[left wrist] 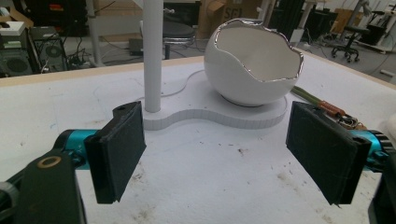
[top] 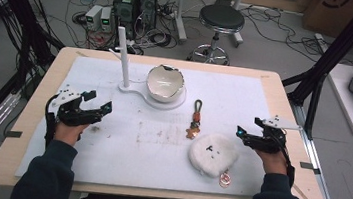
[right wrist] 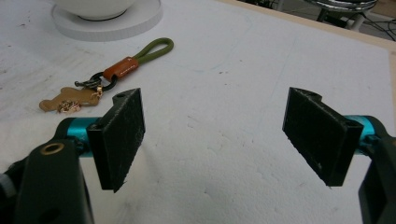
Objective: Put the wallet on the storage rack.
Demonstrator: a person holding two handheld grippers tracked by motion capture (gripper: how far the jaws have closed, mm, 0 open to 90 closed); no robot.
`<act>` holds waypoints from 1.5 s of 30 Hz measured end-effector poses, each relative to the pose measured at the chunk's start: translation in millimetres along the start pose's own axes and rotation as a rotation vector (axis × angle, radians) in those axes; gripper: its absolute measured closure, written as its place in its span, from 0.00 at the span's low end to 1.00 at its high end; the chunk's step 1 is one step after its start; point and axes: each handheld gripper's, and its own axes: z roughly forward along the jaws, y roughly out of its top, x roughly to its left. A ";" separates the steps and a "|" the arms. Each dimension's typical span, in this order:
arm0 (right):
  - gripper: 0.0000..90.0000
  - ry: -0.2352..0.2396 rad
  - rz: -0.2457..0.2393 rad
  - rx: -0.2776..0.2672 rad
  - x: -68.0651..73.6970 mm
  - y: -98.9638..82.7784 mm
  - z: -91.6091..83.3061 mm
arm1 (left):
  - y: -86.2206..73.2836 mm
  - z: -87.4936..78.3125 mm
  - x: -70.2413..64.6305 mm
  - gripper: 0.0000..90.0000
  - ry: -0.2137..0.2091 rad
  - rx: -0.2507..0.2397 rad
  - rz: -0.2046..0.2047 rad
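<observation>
Keychain lies flat on the white mat, olive loop toward the bowl, brown strap and gold charm toward me. In the right gripper view it sits ahead and left of my jaws, apart from them. Just beside its charm end lies a white fluffy pouch, with a small ring at the pouch's near edge.

My right hand-held gripper hovers right of the pouch, jaws wide, nothing between them. My left hand-held gripper is at the left side of the mat, well apart from the keychain, jaws equally wide and empty; it faces the bowl.

The bowl, eggshell-shaped with a jagged silver rim, stands on a white base alongside an upright white post. The mat covers the table and bears scattered dirt marks.
</observation>
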 end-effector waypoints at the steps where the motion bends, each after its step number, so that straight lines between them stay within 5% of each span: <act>1: 0.24 0.000 0.000 0.000 0.0 0.0 0.0 | 0.0 0.0 0.0 0.22 0.000 0.000 0.000; 11: 0.24 0.050 0.003 0.022 -1.9 -4.2 2.8 | -1.1 1.8 0.2 0.22 0.000 0.013 -0.009; 16: 0.24 0.111 -0.016 0.050 1.5 -5.7 4.2 | -0.8 1.6 -0.8 0.23 -0.003 0.008 -0.005; 26: 0.34 0.332 -0.077 0.246 19.8 -14.2 24.4 | -0.8 1.7 -1.9 0.23 -0.014 0.014 0.000; 30: 0.43 0.375 -0.092 0.331 23.4 -19.5 32.5 | -0.9 2.0 -3.1 0.23 -0.014 0.018 0.002; 34: 0.53 0.395 -0.059 0.357 21.8 -19.6 33.1 | -1.1 3.2 -5.2 0.24 -0.021 0.027 0.006; 37: 0.65 0.420 -0.044 0.365 21.0 -19.2 32.8 | -1.4 3.9 -6.2 0.25 -0.025 0.027 0.003; 38: 0.82 0.430 -0.058 0.357 22.7 -17.2 30.4 | -1.4 4.5 -7.2 0.26 -0.031 0.031 0.000; 41: 0.86 0.437 -0.089 0.347 24.6 -14.8 28.2 | -1.7 6.1 -9.5 0.26 -0.042 0.035 0.001; 45: 0.86 0.468 -0.090 0.192 29.8 -2.1 19.8 | -1.7 9.9 -15.8 0.26 -0.086 0.041 -0.007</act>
